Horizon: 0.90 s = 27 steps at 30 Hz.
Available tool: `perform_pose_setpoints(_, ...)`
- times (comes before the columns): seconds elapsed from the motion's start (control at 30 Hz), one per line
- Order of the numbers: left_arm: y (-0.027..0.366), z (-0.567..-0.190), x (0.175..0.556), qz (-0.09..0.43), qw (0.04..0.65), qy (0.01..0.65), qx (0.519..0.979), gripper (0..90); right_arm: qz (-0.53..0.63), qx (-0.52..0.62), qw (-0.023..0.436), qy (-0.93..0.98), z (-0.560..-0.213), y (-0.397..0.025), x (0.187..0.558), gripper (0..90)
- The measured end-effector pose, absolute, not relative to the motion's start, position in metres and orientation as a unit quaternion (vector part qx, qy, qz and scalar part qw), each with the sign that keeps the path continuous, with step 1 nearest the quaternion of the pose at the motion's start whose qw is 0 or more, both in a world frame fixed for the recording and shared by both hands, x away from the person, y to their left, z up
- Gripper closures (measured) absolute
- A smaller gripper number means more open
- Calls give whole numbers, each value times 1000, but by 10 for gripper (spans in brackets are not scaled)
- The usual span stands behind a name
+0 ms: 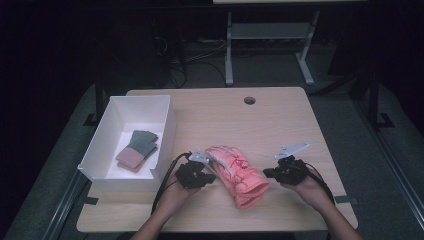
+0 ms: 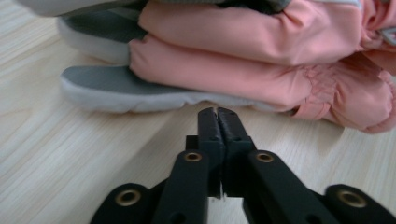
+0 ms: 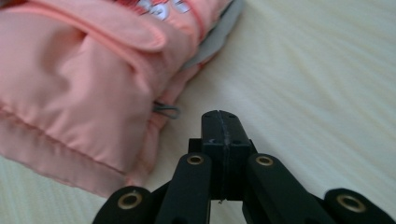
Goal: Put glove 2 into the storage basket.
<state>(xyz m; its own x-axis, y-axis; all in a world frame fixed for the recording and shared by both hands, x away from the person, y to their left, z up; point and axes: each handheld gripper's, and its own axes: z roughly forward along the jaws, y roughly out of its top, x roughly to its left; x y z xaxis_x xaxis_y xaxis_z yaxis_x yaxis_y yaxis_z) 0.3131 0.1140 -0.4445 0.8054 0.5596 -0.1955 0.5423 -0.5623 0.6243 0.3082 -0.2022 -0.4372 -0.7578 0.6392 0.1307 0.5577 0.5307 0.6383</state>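
Pink ski gloves point(image 1: 239, 173) are lying stacked on the wooden table point(image 1: 280, 120), between both tools. The left gripper point(image 2: 217, 113) is resting clenched and empty just beside them. The right gripper point(image 3: 221, 116) is likewise sitting clenched, grasping nothing.

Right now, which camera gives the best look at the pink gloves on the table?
The high view: it shows the pink gloves whole, stacked between both grippers. The left gripper view catches only their grey-palmed finger end up close, and the right gripper view only the cuff end.
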Motion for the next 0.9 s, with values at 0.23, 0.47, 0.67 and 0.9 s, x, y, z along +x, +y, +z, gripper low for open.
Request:
perform_pose_setpoints(0.23, 103, -444, 332, 10, 351, 319, 880, 896, 335, 311, 35, 888, -444, -183, 299, 900)
perform_pose_setpoints(0.47, 97, -444, 352, 6, 359, 317, 878, 896, 340, 283, 14, 897, -448, -166, 288, 900)
perform_pose_setpoints(0.67, 88, -443, 364, -4, 374, 317, 871, 896, 353, 252, 4, 901, -449, -151, 280, 900)
perform_pose_setpoints(0.9, 78, -442, 373, -18, 377, 310, 873, 895, 364, 235, -8, 901, -449, -132, 273, 900)
